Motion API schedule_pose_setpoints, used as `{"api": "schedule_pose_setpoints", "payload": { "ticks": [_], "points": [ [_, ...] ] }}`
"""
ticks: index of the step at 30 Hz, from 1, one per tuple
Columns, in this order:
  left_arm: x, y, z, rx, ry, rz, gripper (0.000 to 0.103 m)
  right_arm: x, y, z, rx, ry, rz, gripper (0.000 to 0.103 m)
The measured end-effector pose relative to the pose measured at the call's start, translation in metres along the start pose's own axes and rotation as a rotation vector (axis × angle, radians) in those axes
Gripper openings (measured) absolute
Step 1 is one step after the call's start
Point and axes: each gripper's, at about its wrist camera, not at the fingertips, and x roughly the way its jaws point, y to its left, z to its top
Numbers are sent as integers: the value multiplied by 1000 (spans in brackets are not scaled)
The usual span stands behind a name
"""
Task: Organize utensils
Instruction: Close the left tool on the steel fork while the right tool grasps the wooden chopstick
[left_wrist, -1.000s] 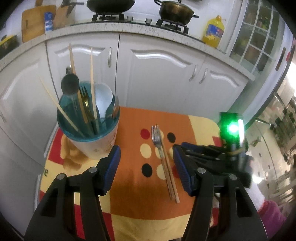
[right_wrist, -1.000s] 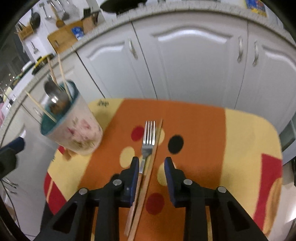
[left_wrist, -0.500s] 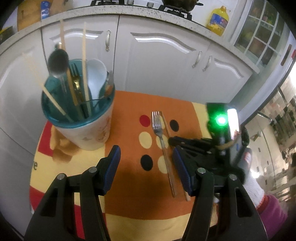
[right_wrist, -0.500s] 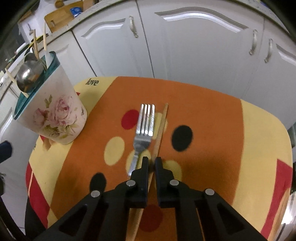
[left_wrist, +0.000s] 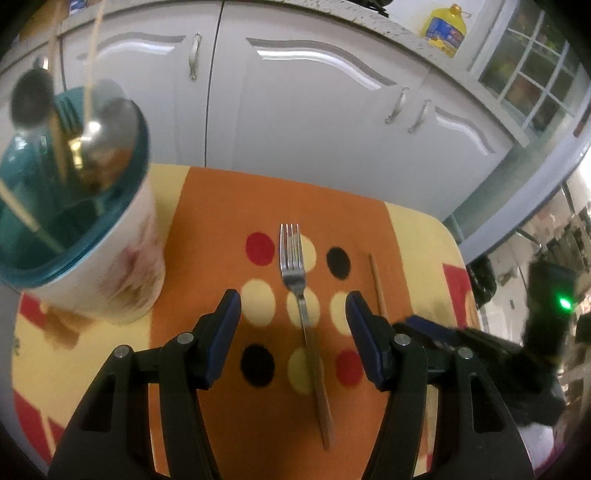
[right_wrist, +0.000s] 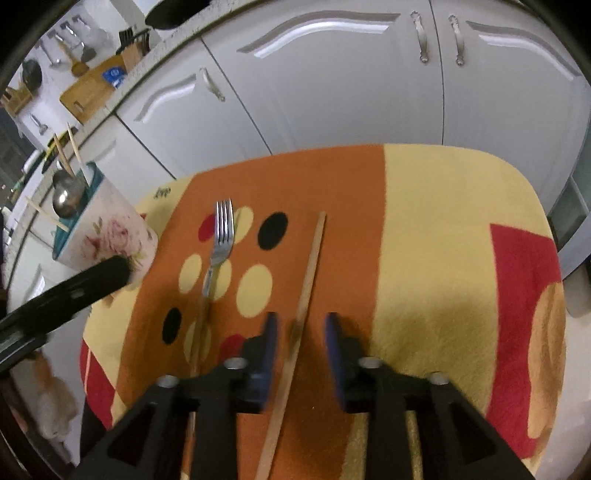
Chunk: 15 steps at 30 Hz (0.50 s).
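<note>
A silver fork (left_wrist: 293, 266) lies on the orange and yellow cloth (left_wrist: 413, 236), its handle running back between the fingers of my left gripper (left_wrist: 291, 299), which stands open just above it. One wooden chopstick (right_wrist: 310, 266) lies apart to the fork's right. It passes between the blue pads of my right gripper (right_wrist: 301, 319), whose jaws are opening and do not touch it. The fork (right_wrist: 221, 243) shows left of it. A floral cup (left_wrist: 92, 229) with a teal inside holds spoons, a fork and chopsticks at the left.
White cabinet doors (left_wrist: 314, 110) stand right behind the cloth-covered stool. My right gripper (left_wrist: 424, 325) sits close to the right of the left one. A yellow oil bottle (left_wrist: 443, 29) stands on the counter. The cloth's right half (right_wrist: 443, 221) is bare.
The right gripper shut on the chopstick, carried it right, away from the fork, and has now let go. The left gripper came down and forward over the fork's handle.
</note>
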Motion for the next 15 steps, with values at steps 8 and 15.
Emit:
{"api": "schedule_pose_setpoints", "payload": {
  "ticks": [8,15],
  "points": [
    [44,7,17,-34,3,23,56,3,-1,11,-2,-17,45,28],
    [66,12,32,-35,27,39,41,15,-3,28,-26,-13,55,28]
  ]
}}
